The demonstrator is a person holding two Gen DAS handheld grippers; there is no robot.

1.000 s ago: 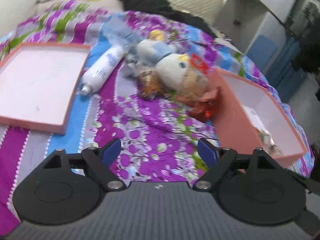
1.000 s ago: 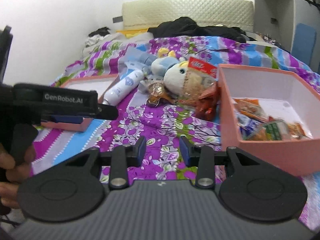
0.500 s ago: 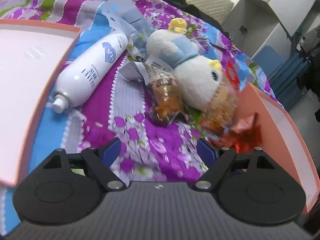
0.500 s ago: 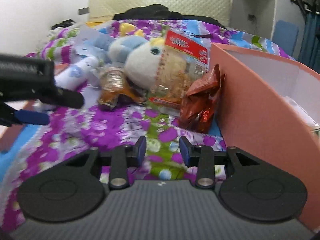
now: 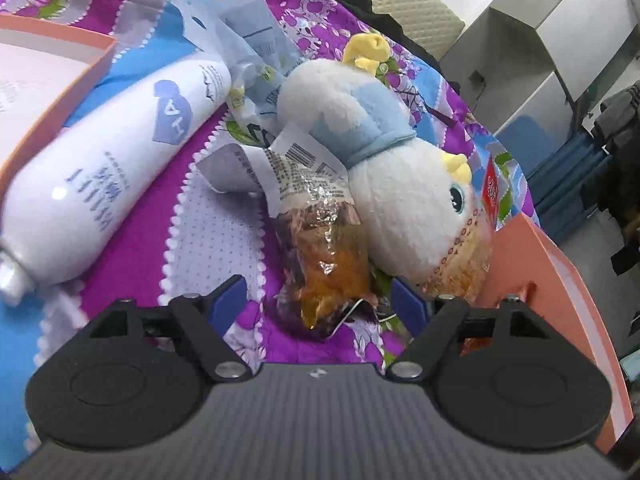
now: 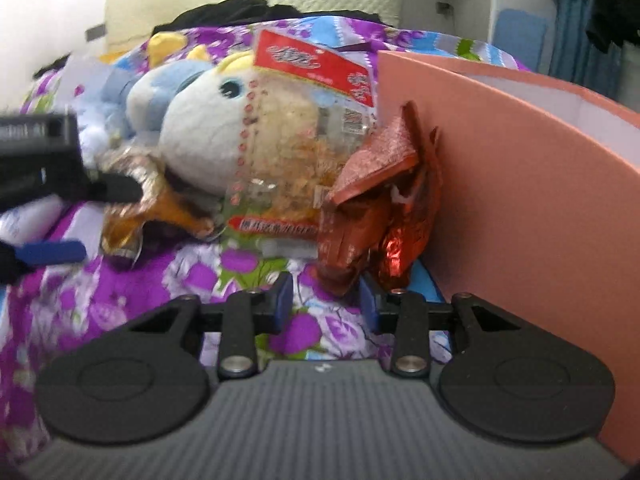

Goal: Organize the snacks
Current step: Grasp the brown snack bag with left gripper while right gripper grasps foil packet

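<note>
My left gripper (image 5: pixel 318 300) is open, its blue pads either side of the near end of a gold foil snack bag (image 5: pixel 324 248) on the bedspread, not closed on it. My right gripper (image 6: pixel 325 302) is open, right in front of a red foil snack packet (image 6: pixel 372 208) that leans against the pink box wall (image 6: pixel 500 184). A clear snack bag with a red label (image 6: pixel 296 136) lies against a white and blue plush duck (image 5: pixel 384 168). The left gripper shows at the left of the right wrist view (image 6: pixel 60 216), by the gold bag (image 6: pixel 140 208).
A white spray bottle (image 5: pixel 108 172) lies left of the gold bag, beside a shallow pink tray (image 5: pixel 36 76). Pale blue tubes and packets (image 5: pixel 240 36) lie behind the duck. A white cabinet (image 5: pixel 540 24) stands beyond the bed. Black clothing (image 6: pixel 248 8) is heaped at the headboard.
Both grippers have moved forward and down toward the snack pile. The left one now straddles the gold bag's end, the right one has closed in on the red packet.
</note>
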